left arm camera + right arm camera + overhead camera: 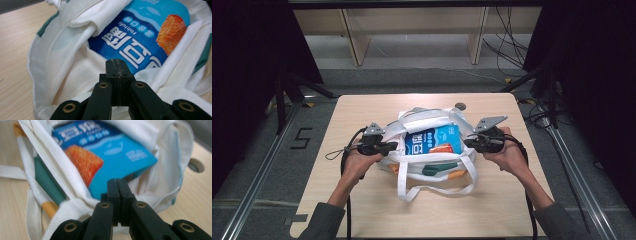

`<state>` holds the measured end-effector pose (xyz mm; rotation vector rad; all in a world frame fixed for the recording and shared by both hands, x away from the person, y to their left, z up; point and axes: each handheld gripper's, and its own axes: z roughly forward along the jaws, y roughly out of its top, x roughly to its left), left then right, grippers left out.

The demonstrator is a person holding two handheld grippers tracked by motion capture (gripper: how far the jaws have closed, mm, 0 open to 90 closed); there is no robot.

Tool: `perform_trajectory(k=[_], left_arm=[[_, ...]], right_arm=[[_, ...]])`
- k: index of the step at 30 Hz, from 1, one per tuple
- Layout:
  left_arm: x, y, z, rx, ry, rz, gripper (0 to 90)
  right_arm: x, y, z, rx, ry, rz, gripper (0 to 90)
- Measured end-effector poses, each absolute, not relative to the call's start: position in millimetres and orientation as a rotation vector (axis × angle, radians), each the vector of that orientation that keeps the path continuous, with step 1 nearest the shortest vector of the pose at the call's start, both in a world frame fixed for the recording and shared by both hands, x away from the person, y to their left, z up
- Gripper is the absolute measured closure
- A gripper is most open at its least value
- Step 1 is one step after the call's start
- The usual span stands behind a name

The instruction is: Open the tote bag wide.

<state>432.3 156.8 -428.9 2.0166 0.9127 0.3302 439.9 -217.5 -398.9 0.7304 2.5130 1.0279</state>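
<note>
A white cloth tote bag [427, 169] with green and orange marks lies on the wooden table [362, 112], its mouth facing up. Inside lies a blue snack packet [434, 140] with white lettering and an orange picture. My left gripper [394, 146] is at the left edge of the bag's mouth and my right gripper [467, 142] at the right edge. The mouth is stretched between them. In the left gripper view the gripper [116, 62] is shut over the bag's rim [62, 57], with the packet [140, 32] just beyond. In the right gripper view the gripper [117, 182] is likewise shut at the rim [162, 157], facing the packet [120, 152].
The bag's long white straps [404, 189] trail toward the table's near edge. A round cable hole [460, 106] sits in the tabletop behind the bag, also seen as the hole [196, 165] in the right gripper view. Black stands and cables flank the table.
</note>
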Motion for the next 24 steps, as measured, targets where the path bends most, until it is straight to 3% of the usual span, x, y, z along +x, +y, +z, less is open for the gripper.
perform_trajectory(k=[6, 16, 24], left_arm=[[421, 157, -422, 1.989, 0.894, 0.306, 82.3], [396, 167, -423, 1.902, 0.911, 0.281, 61.4], [383, 167, -432, 1.911, 0.934, 0.292, 54.8]], right_arm=[[435, -224, -394, 0.749, 2.494, 1.046, 88.7], [429, -249, -399, 0.835, 2.443, 1.107, 80.7], [418, -260, -406, 0.849, 2.407, 1.175, 75.3]])
